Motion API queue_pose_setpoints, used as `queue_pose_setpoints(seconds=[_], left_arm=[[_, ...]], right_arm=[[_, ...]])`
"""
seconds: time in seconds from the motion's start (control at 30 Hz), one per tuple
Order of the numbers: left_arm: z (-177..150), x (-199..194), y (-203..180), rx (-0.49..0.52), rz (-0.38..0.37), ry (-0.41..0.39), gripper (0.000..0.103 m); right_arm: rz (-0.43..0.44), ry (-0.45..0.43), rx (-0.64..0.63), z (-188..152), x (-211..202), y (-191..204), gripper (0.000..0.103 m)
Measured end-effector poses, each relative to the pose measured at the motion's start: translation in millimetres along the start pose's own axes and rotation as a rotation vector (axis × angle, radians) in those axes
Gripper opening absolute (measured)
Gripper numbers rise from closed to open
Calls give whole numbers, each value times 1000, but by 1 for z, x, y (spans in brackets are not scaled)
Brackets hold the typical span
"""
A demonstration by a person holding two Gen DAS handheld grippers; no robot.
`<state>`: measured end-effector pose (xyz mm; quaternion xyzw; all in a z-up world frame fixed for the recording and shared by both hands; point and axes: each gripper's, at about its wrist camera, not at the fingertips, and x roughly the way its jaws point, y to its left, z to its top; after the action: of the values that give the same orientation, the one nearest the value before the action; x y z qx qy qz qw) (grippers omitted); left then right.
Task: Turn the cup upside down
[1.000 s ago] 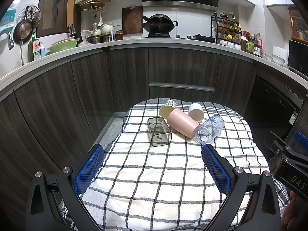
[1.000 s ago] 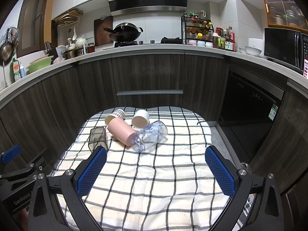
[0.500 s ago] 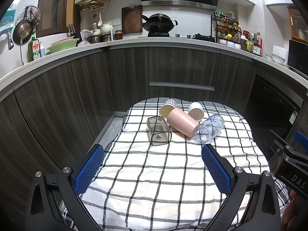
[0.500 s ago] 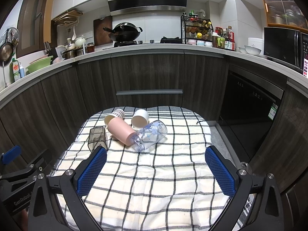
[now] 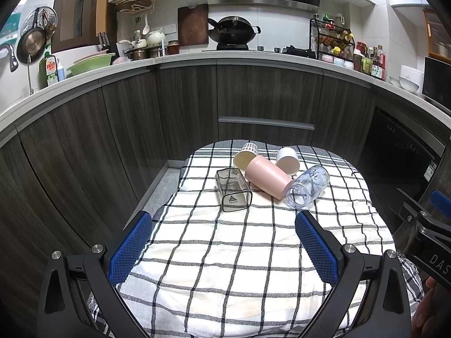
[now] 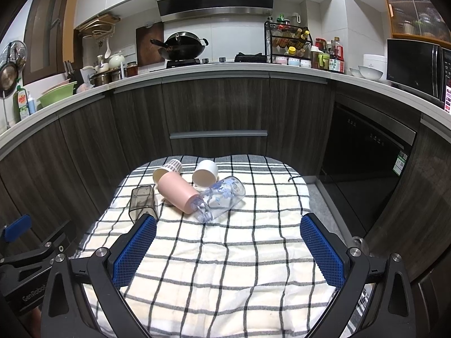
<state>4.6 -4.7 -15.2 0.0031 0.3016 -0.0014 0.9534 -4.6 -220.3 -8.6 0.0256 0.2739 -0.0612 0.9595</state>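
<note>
Several cups lie on their sides at the far end of a checked cloth [image 5: 225,253]: a smoky square cup [image 5: 232,189], a pink cup [image 5: 267,176], a clear printed cup [image 5: 307,187], a white cup [image 5: 288,160] and a cream striped cup [image 5: 245,156]. The right wrist view shows them too: smoky [image 6: 142,202], pink [image 6: 177,193], clear [image 6: 221,198], white [image 6: 205,175], cream [image 6: 167,169]. My left gripper [image 5: 224,229] is open and empty, short of the cups. My right gripper [image 6: 227,232] is open and empty, also short of them.
The cloth [image 6: 225,267] covers a small table in front of dark kitchen cabinets [image 5: 265,98]. A dishwasher front [image 6: 363,155] stands to the right. The other gripper's body shows at the right edge [image 5: 428,236] and at the left edge [image 6: 25,259].
</note>
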Motion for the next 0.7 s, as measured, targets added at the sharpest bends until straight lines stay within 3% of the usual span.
queue_pose_setpoints(seconds=[0.7], left_arm=[[18, 24, -1, 1, -24, 60, 103]], right_arm=[[-29, 51, 10, 12, 23, 2, 102]])
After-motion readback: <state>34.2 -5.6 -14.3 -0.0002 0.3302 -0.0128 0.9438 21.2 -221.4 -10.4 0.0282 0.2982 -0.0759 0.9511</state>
